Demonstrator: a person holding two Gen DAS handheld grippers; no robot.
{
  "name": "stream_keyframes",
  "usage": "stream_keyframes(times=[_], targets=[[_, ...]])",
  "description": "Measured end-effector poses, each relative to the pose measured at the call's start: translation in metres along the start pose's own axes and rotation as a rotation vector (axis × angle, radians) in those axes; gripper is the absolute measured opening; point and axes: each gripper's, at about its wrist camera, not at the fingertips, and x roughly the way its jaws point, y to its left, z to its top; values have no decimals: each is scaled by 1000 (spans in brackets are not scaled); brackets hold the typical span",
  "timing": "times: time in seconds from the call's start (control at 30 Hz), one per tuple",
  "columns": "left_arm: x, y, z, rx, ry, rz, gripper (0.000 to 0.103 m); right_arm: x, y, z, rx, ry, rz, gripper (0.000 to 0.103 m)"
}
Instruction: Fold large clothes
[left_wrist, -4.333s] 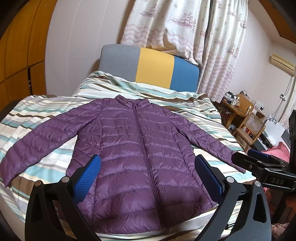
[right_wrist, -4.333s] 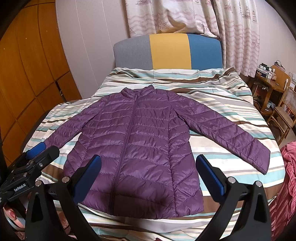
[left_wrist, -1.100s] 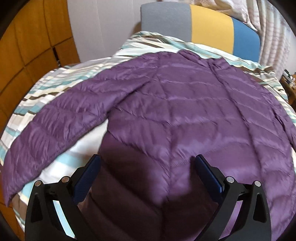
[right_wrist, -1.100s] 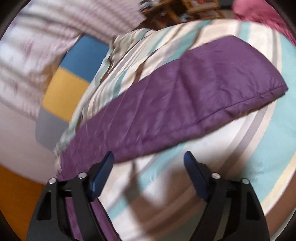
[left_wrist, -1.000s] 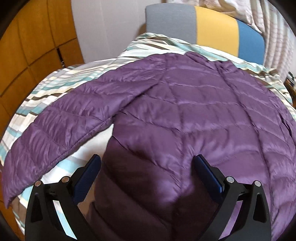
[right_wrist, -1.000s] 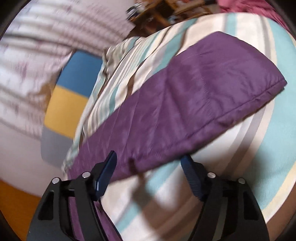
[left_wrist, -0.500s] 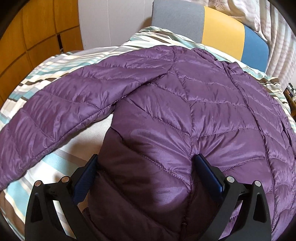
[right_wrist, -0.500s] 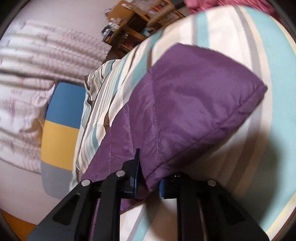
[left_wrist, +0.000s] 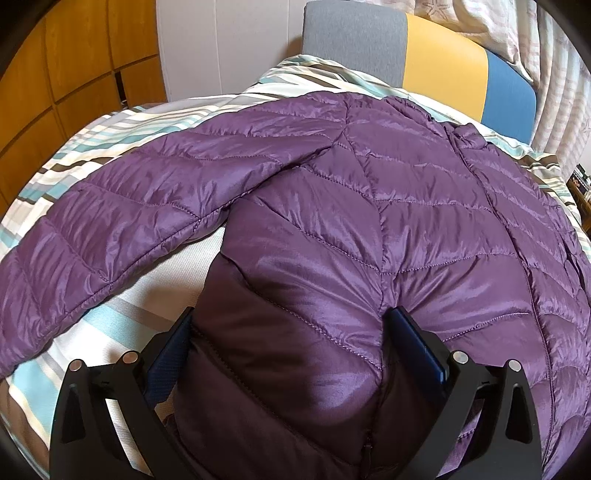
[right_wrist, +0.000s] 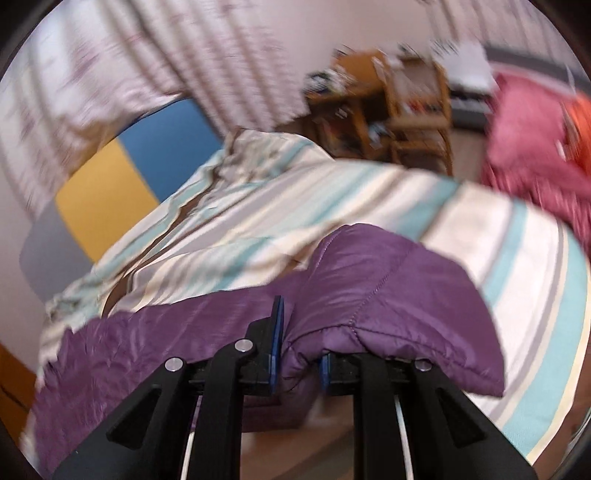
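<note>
Purple jacket (left_wrist: 369, 221) on striped bedding (left_wrist: 122, 325), left tool (left_wrist: 291, 354) straddling its hem

Both the left gripper (left_wrist: 291, 332) and the right gripper (right_wrist: 297, 341) have black angular plastic finger arms with triangular cut-outs, round silver screws at the joints, and textured dark-blue pads.

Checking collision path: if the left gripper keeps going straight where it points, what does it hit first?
The purple jacket: the left gripper stands open with the jacket's lower body bulging between its fingers, so it likely presses straight into that padding, with the striped bedding underneath.
</note>
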Motion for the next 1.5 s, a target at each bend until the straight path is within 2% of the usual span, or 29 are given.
stream_keyframes(times=[0.2,0.33,0.43,0.6,0.7,0.83,0.97,1.03,1.13,1.2,1.23,1.27,1.33,1.4,1.47,1.5], targets=[[0,1,-1,-8,-2,-9,100,-2,96,-18,-310,-49,33,15],[-1,2,-1,-12,-3,-13,100,1,156,-47,-504,-58,64,15],[-1,2,-1,-12,-4,-13,100,3,201,-79,-674,-75,84,15],[-1,2,-1,-11,-4,-12,100,18,270,-148,-994,-52,105,15],[-1,2,-1,-11,-4,-13,100,23,294,-194,-1190,-91,112,12],[-1,1,-1,-14,-5,-15,100,14,310,-254,-1444,-237,105,12],[-1,2,-1,-16,-6,-17,100,12,312,-276,-1550,-328,140,14],[-1,2,-1,-17,-5,-19,100,17,310,-280,-1576,-347,145,14],[-3,2,1,-17,2,-14,100,23,310,-274,-1566,-320,163,16],[-9,0,6,-15,22,4,100,23,309,-264,-1550,-295,189,31],[-13,-2,10,-15,22,8,100,19,309,-256,-1518,-293,194,50],[-20,-4,14,-19,7,8,100,11,304,-250,-1476,-292,209,63],[-36,-10,24,-32,-45,-8,100,0,293,-222,-1346,-241,257,65],[-47,-19,34,-40,-88,-38,100,-3,284,-198,-1229,-185,268,68],[-53,-37,47,-29,-118,-111,100,1,279,-176,-1124,-147,248,81],[-53,-44,49,-18,-117,-134,100,6,271,-163,-1058,-135,228,84]])
